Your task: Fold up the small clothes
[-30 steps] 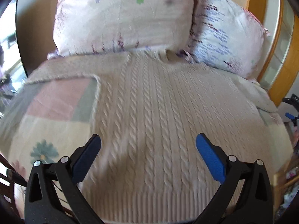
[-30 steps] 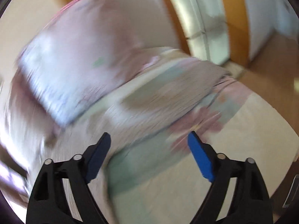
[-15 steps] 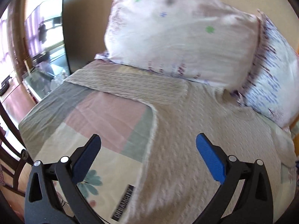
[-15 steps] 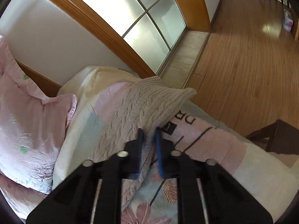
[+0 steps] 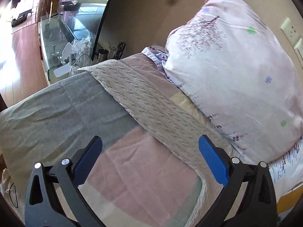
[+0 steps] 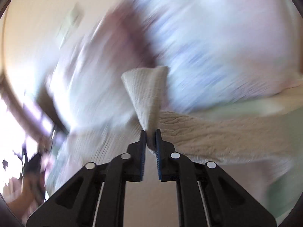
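Here we are holding the right gripper [image 6: 150, 132] nearly closed, its blue pads [image 6: 158, 151] pinching a fold of the cream cable-knit sweater [image 6: 149, 90], so that a cuff-like end of the knit is standing up above the fingertips while the rest of the garment is trailing off to the right across the bedspread [image 6: 284, 124]. Everything behind the knit in that view is smeared by motion blur, and we are making out only pale pink and lilac shapes that look like the pillows, with nothing finer to tell. Meanwhile we are carrying the left gripper [image 5: 150, 154] wide open, its two blue pads [image 5: 213, 159] spread well apart and gripping nothing, hanging over a pink patch of the patchwork bedspread [image 5: 56, 113]. In the left wrist view a sleeve of the sweater [image 5: 151, 104] is lying flat on the bed as a long band, running from near the far edge of the mattress diagonally down toward the right finger, just beside the lower edge of the floral pillow [image 5: 236, 75] that is leaning against the beige wall [image 5: 142, 9]. Beyond the bed's far corner a glass table [image 5: 60, 37] with small cluttered items is standing on the wooden floor [image 5: 20, 56].
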A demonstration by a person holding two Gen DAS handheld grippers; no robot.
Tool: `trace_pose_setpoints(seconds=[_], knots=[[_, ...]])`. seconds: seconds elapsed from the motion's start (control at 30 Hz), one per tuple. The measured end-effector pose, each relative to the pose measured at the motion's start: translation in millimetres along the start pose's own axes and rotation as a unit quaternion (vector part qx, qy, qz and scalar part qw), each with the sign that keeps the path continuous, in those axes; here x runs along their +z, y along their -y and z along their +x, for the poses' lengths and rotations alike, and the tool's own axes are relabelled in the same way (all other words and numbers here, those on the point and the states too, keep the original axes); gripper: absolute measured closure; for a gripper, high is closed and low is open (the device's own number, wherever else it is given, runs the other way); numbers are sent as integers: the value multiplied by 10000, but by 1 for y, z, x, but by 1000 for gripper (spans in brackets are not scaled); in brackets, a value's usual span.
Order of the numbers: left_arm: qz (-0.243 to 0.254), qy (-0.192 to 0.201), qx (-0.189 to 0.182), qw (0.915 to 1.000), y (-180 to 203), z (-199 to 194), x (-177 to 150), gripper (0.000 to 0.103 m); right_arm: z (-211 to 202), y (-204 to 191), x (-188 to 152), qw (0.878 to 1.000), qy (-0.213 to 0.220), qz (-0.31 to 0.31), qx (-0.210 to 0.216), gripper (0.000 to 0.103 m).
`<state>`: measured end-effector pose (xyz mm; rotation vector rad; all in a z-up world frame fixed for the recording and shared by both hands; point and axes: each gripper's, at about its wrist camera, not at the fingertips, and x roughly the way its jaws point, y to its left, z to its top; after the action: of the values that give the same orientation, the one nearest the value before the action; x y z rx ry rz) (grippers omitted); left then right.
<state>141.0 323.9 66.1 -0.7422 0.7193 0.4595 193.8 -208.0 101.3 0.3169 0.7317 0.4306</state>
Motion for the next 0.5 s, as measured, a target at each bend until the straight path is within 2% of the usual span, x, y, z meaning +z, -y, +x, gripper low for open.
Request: trace_pose_setpoints(seconds=[0.07,0.1,0.13,0.17,0.2,0.27,0.33,0.4,0.5], knots=[[-236,-124,16,9996,-12,19,15,3,45,-50,-37,9945,-878,-192,533,80],[-445,-248,-55,9987,-21,31,25,4,51,-62,-48,9926,-1018,-194,627,69],[-614,-333,-179,9974,-28,41,32,11,53,-69,-53,9924,-1049,-193,610,62],[-740,-410,-265,9961,-34,50,38,22,52,-72,-57,9931,-1030,-184,524,47],[-888,-518,-311,9942,-41,61,45,26,50,-71,-57,9942,-991,-177,380,37],[-1117,-612,-290,9914,-53,78,57,35,43,-59,-51,9955,-941,-126,-12,36],[-1346,-462,-393,9890,-63,84,66,37,30,-35,-49,9947,-911,207,-428,36],[-1610,-406,-475,9850,-71,90,77,38,20,-4,-48,9914,-876,659,-717,34],[-1852,-339,-459,9810,-79,97,91,44,-1,30,-52,9848,-829,1170,-976,32]])
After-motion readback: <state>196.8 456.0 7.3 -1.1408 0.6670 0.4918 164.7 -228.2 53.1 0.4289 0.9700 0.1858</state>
